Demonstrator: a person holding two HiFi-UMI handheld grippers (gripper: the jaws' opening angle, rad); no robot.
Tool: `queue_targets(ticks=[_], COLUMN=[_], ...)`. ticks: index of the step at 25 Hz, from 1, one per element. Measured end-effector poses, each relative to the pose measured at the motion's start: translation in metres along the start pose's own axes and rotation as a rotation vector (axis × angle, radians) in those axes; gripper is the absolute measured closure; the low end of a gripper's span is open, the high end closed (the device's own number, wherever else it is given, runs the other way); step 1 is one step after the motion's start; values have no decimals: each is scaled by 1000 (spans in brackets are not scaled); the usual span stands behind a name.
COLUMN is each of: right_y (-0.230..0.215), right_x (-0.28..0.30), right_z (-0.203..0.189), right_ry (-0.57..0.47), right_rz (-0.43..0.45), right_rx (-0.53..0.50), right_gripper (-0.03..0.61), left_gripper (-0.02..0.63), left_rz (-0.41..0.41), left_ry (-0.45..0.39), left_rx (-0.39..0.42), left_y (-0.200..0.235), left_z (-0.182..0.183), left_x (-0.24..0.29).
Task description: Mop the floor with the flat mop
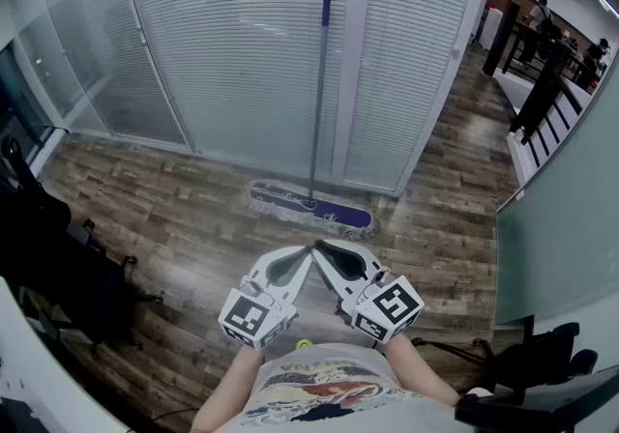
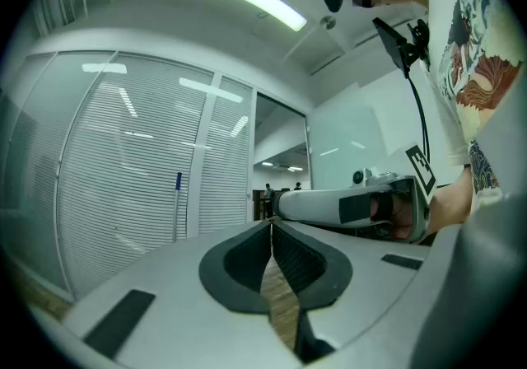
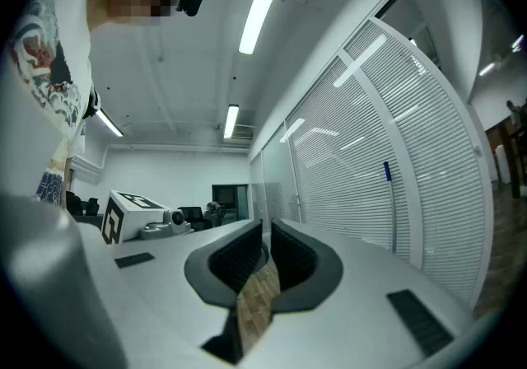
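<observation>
A flat mop stands against the blinds-covered glass wall: its blue-and-white head (image 1: pixel 311 207) lies on the wood floor and its grey handle (image 1: pixel 318 98) with a blue tip rises upright. My left gripper (image 1: pixel 308 251) and right gripper (image 1: pixel 320 247) are held level side by side in front of my body, tips nearly touching, well short of the mop. Both are shut with nothing between the pads. The handle's blue tip shows in the left gripper view (image 2: pixel 178 182) and the right gripper view (image 3: pixel 385 171), far beyond each gripper (image 2: pixel 271 227) (image 3: pixel 265 231).
Dark office chairs stand at the left (image 1: pixel 58 267) and lower right (image 1: pixel 542 363). A green glass partition (image 1: pixel 556 218) runs along the right. People stand far off at the upper right (image 1: pixel 542 15). Wood floor (image 1: pixel 193 218) stretches between me and the wall.
</observation>
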State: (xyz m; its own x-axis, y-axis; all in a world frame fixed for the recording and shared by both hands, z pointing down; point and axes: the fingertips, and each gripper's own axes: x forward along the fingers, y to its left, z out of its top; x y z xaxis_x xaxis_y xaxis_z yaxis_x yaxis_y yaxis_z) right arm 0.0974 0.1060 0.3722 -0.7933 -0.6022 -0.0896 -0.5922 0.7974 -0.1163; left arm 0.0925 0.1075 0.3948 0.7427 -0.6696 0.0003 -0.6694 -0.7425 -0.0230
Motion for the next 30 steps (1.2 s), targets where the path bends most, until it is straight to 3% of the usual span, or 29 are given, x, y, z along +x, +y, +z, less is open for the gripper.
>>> queue_targets(ticks=[6, 9, 12, 30], right_y=[-3, 5, 9, 3], right_x=[4, 9, 14, 52], right_z=[-2, -3, -8, -27], right_ry=[-7, -11, 4, 94], right_rz=[-12, 39, 70, 33], right_rx=[58, 78, 75, 20], right_gripper=[532, 532, 532, 531], left_gripper=[600, 600, 600, 600], left_rz=[12, 13, 18, 21], left_ry=[-15, -15, -7, 18], left_rx=[-6, -15, -23, -60], left_y=[7, 12, 16, 58], left_z=[3, 1, -2, -20], left_x=[-6, -10, -14, -28])
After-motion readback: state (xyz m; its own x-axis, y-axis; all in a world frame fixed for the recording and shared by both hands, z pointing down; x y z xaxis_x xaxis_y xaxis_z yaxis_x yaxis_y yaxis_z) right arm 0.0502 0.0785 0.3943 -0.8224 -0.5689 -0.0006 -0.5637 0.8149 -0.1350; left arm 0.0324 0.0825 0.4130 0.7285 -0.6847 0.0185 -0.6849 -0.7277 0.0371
